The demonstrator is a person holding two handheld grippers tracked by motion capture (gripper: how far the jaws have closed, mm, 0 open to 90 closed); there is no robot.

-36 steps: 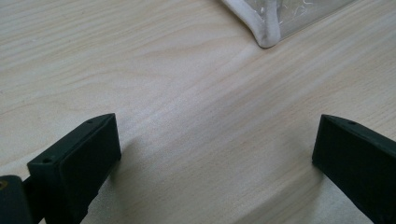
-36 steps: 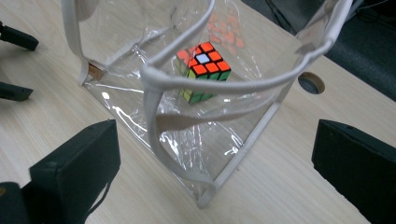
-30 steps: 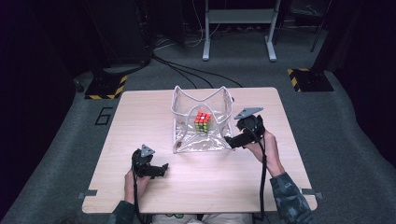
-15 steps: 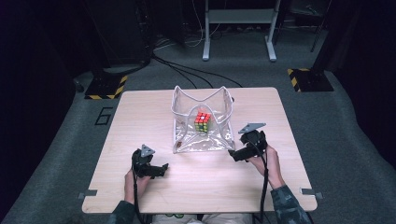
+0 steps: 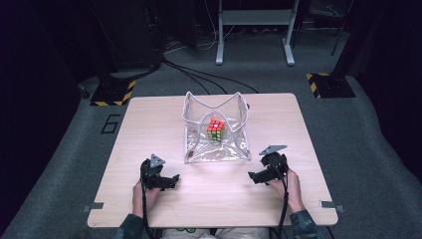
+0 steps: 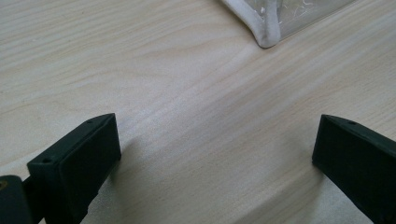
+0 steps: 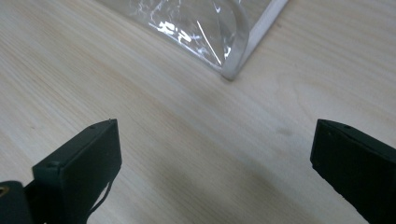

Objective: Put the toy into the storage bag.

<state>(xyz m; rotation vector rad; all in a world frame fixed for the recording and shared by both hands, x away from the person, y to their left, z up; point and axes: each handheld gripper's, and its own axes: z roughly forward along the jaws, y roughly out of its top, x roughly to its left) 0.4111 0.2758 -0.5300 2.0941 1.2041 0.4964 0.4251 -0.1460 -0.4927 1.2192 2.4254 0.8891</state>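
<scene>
A clear plastic pouch [image 5: 215, 134] with white trim stands open in the middle of the wooden table [image 5: 149, 119]. Inside it sits a multicoloured puzzle cube [image 5: 216, 129]. My left gripper [image 5: 169, 180] rests low on the table, front left of the pouch, open with nothing between its jaws. My right gripper [image 5: 255, 175] lies front right of the pouch, also open and holding nothing. The left gripper view has a white-trimmed pouch corner [image 6: 266, 32] beyond the spread jaws. Another pouch corner [image 7: 231, 70] lies ahead in the right gripper view.
Bare wood stretches around both grippers along the table's front half. Beyond the far edge are black cables [image 5: 209, 74] on grey carpet, a metal stand [image 5: 254, 30] and yellow-black striped floor plates [image 5: 113, 92].
My right gripper has drawn back from the pouch's right side toward the front of the table and come down low. The left gripper has hardly moved.
</scene>
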